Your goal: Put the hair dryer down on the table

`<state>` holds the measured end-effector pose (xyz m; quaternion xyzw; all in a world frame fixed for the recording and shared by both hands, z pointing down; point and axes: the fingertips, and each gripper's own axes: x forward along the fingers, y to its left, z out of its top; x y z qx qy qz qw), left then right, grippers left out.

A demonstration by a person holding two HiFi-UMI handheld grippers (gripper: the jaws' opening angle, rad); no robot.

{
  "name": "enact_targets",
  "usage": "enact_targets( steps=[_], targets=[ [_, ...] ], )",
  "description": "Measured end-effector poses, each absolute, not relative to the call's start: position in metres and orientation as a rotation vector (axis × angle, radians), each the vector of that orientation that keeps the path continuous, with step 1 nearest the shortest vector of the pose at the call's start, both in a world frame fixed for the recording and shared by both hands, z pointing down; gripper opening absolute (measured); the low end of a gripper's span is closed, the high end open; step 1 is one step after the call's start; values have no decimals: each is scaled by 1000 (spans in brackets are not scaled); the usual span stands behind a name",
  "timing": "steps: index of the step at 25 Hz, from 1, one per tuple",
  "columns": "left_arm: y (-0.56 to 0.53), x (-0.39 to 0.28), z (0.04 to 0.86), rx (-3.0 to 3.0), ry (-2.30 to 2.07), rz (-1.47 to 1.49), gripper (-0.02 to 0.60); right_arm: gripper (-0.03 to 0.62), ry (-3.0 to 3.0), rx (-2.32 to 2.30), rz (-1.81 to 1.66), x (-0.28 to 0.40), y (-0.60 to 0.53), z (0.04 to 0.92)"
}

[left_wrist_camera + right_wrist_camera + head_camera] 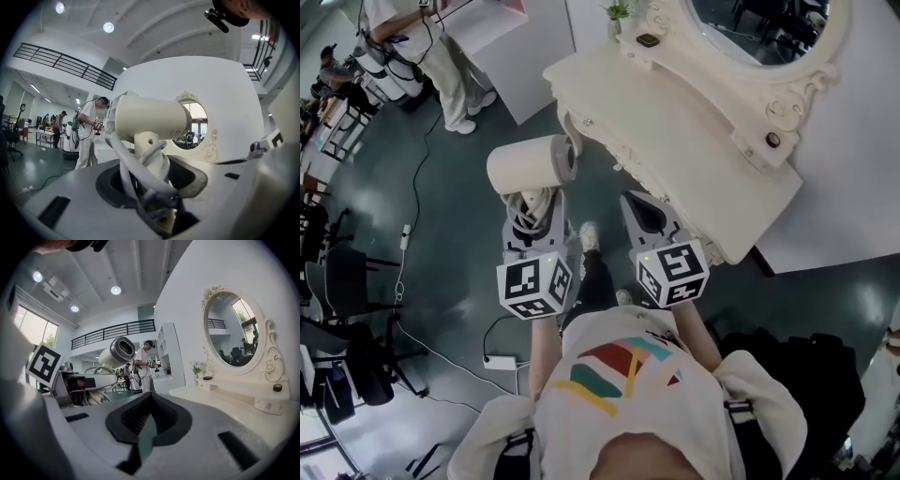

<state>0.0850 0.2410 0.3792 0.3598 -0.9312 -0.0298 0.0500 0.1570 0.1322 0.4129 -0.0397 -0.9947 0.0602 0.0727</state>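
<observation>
Cream plastic hair dryer [532,164] was pinched at its cord-wrapped handle by the left tool [532,211], in the air beside the surface [703,150], barrel free for laying down. Right tool [643,211] was pressed together, empty.

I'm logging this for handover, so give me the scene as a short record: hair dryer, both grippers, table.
hair dryer: gripped by its handle, barrel level, over the floor beside the table, not yet set down
cord: wound round the handle
left gripper: closed on the hair dryer handle
right gripper: closed, nothing in it, near the table edge
table: white dressing table with an oval mirror
</observation>
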Motion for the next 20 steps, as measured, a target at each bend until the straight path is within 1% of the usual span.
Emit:
enact_targets(
  steps=[9,16,20],
  targets=[
    [219,60,385,1173,-2802,-173,187,0,-2974,-35,162,141,113,418],
    [201,34,398,1199,-2769,-161,187,0,-2960,12,139,112,101,425],
    [193,18,398,1211,-2761,-152,187,0,-2959,-66,218,92,104,428]
  ],
)
